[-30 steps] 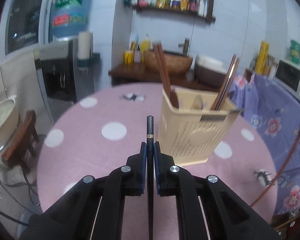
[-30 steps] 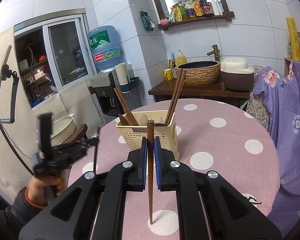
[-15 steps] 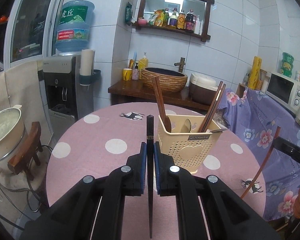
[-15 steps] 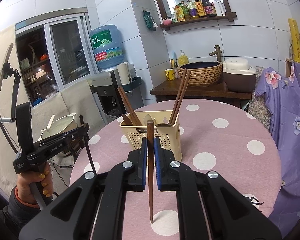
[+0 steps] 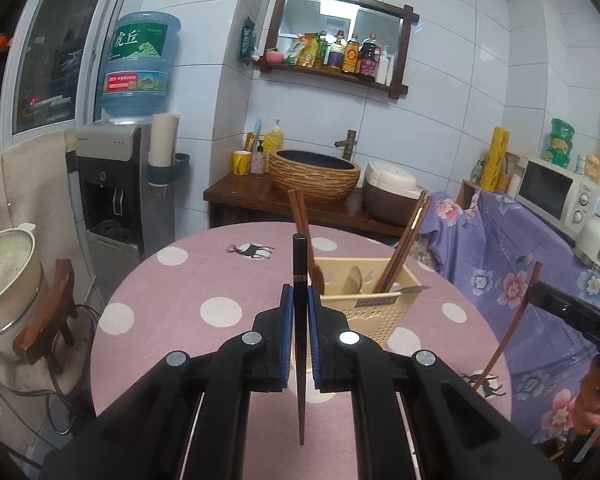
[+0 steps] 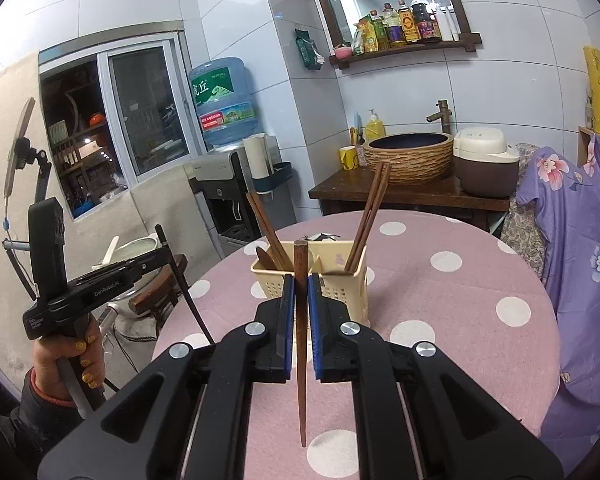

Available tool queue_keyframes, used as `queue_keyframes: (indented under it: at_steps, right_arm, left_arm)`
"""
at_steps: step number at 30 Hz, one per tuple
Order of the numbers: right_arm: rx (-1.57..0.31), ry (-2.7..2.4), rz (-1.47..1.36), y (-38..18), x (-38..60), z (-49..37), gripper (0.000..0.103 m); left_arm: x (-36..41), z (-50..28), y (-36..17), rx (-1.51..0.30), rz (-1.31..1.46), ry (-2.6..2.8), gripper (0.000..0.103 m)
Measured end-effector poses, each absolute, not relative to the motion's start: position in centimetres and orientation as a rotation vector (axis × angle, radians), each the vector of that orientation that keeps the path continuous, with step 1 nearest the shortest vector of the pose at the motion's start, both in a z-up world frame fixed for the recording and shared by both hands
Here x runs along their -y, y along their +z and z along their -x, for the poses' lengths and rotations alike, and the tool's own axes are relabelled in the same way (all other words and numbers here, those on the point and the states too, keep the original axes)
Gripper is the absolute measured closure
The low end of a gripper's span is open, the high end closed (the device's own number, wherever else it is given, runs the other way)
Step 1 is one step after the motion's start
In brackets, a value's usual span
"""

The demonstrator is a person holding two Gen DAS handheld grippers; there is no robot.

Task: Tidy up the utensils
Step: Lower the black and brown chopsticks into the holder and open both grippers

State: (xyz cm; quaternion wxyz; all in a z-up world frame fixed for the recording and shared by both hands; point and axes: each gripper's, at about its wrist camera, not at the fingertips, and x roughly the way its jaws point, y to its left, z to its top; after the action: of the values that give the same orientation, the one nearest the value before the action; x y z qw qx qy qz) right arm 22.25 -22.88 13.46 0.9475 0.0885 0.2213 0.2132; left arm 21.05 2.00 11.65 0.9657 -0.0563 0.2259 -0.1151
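Note:
A cream plastic utensil basket (image 5: 374,312) (image 6: 340,280) stands on the round pink polka-dot table (image 5: 204,280) (image 6: 440,292). It holds brown chopsticks (image 5: 404,248) (image 6: 370,212) and a spoon (image 5: 355,278). My left gripper (image 5: 299,300) is shut on a black chopstick (image 5: 299,264), upright, above the table's near side, left of the basket. My right gripper (image 6: 300,292) is shut on a brown chopstick (image 6: 301,276), upright, in front of the basket. The right gripper and its chopstick show at the right edge of the left wrist view (image 5: 568,312).
A water dispenser (image 5: 124,184) stands left of the table. A wooden counter (image 5: 292,204) with a woven basin and rice cooker (image 5: 392,192) stands behind it. A purple floral cloth (image 5: 512,264) and microwave (image 5: 556,196) are at the right. A stool (image 5: 48,320) and pot (image 5: 4,272) are at the left.
My left gripper has pulled back and risen, so the basket looks smaller and farther. The right gripper has moved slightly closer to the basket. Both still hold their chopsticks.

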Motion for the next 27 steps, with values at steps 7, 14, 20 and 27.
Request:
queue_keyframes:
  at_steps: [7,14,20,27]
  right_arm:
    - [-0.322,0.433,-0.159,20.7,22.6,-23.1,0.095]
    - [-0.151,0.333,-0.090,28.3,20.1,-26.3,0.095]
    - [-0.154,0.263,-0.059,26.5,18.4,-30.4,0.095]
    - [-0.296,0.252,-0.095,20.3,17.6,-34.8,0.095]
  left_arm:
    - [-1.1,-22.6,18.3,-0.395,0.128,-0.271,0.095]
    - [1.3,-26.4,24.6,-0.290,0.145,-0.246,0.095]
    - [3.3,-29.9,23.3,-0.299,0.139,-0.209,0.095]
    - [3.4,-32.1,17.6,-0.404,0.140,-0.195,0.095]
